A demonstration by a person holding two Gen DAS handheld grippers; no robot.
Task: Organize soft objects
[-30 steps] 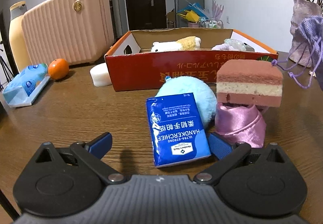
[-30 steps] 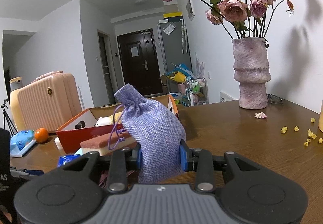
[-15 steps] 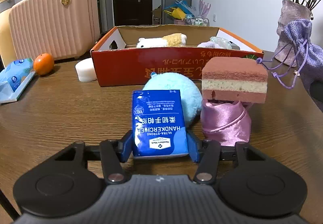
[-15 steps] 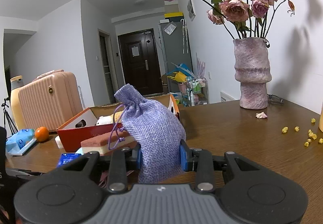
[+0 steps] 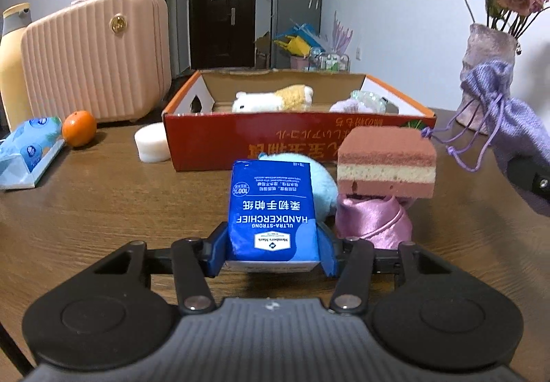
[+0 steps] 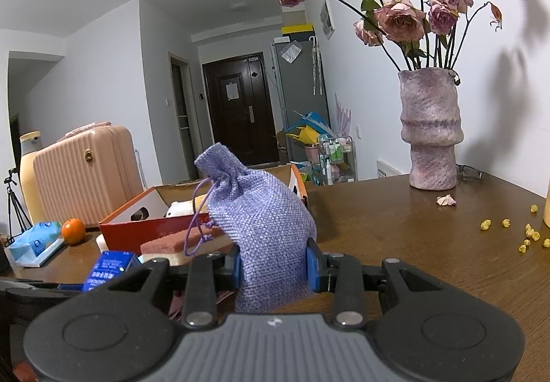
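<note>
Gripping "ULTRA-STRONG HANDKERCHIEF" pack point(image 5: 273, 217), left tool point(image 5: 273, 253).

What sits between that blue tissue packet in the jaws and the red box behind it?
The left gripper holds the handkerchief pack. Straight ahead, a fluffy blue ball lies between it and the red box; the layered sponge on a pink satin pouch sits just right of that line. Lifting over them looks feasible, since the box top is open.

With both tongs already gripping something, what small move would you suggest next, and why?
Probably carry the blue handkerchief tissue pack forward and over the front wall of the red cardboard box. The left tongs are shut on the pack, and the box ahead already holds a white plush toy, so it looks like the collection place.
</note>
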